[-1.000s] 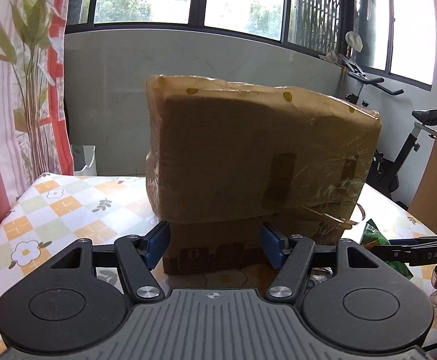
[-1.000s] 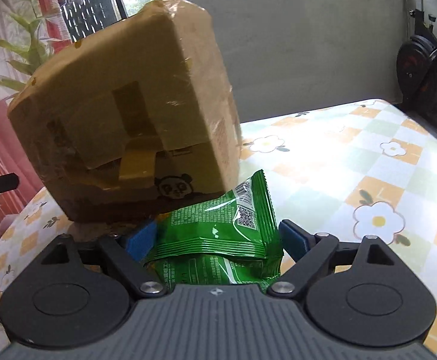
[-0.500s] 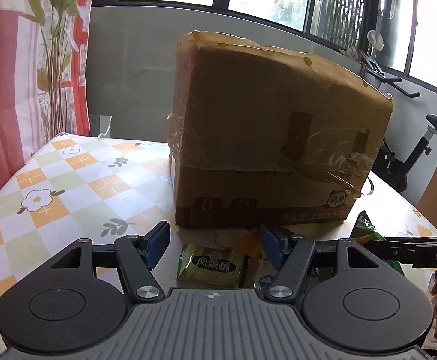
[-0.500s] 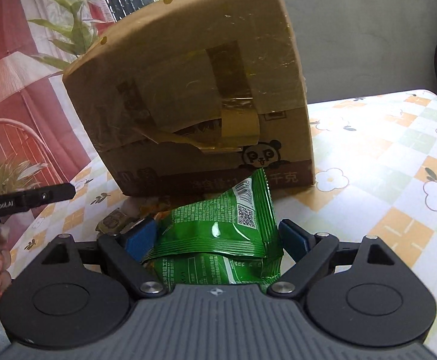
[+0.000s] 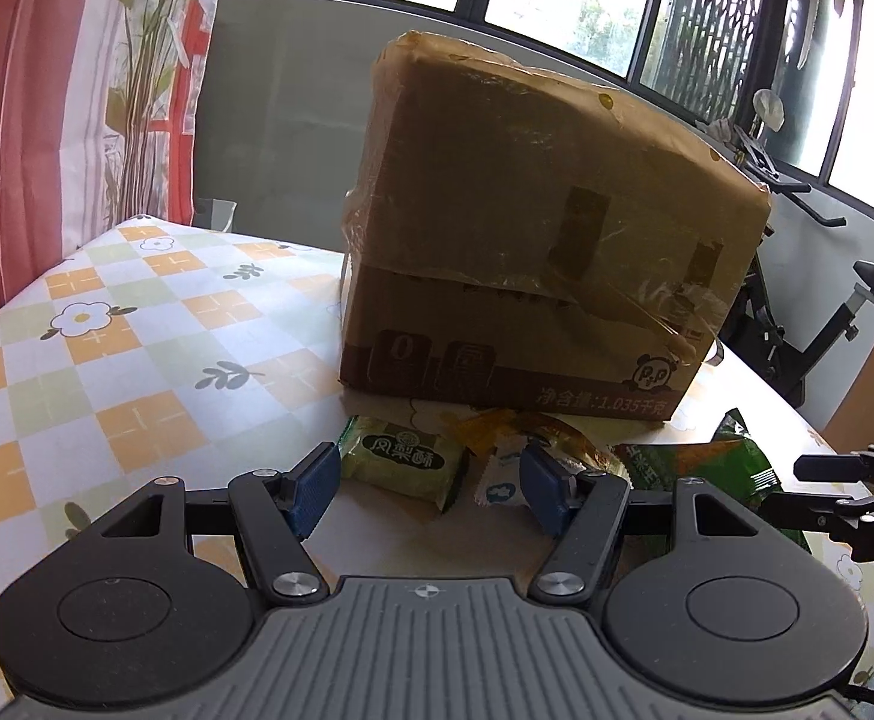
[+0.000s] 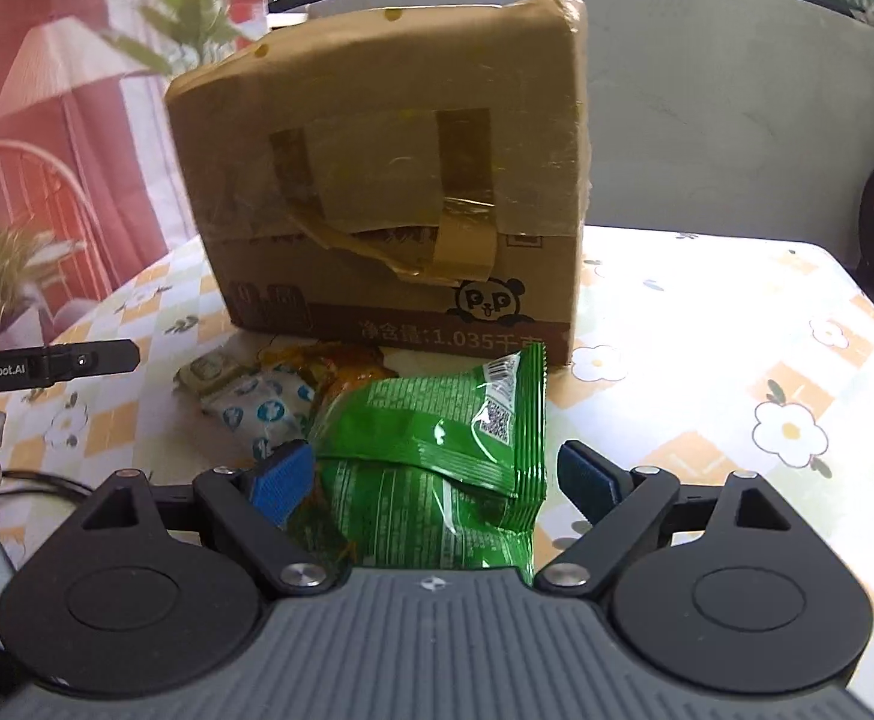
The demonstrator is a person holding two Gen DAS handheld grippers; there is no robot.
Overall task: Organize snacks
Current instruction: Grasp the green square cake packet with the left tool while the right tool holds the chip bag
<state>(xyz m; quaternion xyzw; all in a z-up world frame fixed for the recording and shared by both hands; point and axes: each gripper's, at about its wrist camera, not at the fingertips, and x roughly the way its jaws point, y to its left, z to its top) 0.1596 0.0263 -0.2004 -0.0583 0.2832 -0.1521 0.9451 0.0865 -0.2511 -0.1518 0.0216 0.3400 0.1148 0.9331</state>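
Observation:
A taped cardboard box (image 5: 533, 264) stands on the flowered tablecloth; it also shows in the right wrist view (image 6: 389, 192). Small snacks lie in front of it: a pale green pastry pack (image 5: 404, 461), a white-and-blue candy (image 5: 500, 483), an orange wrapper (image 5: 533, 426) and a green chip bag (image 5: 701, 468). My left gripper (image 5: 431, 492) is open just above the pastry pack and candy. My right gripper (image 6: 443, 477) is open with the green chip bag (image 6: 437, 450) lying between its jaws, not pinched. The candy (image 6: 257, 408) and orange wrapper (image 6: 341, 366) lie left of the bag.
The checked tablecloth (image 5: 137, 360) stretches left of the box and to the right (image 6: 737, 372). An exercise bike (image 5: 809, 312) stands behind the table's right side. A red floral curtain (image 5: 47, 90) hangs at the left. The other gripper's tip (image 6: 77, 360) shows at the left.
Both grippers have pulled back from the box and tilted down, so the snacks in front of it now show. The box now sits flat on the table. The green bag stays between the right jaws.

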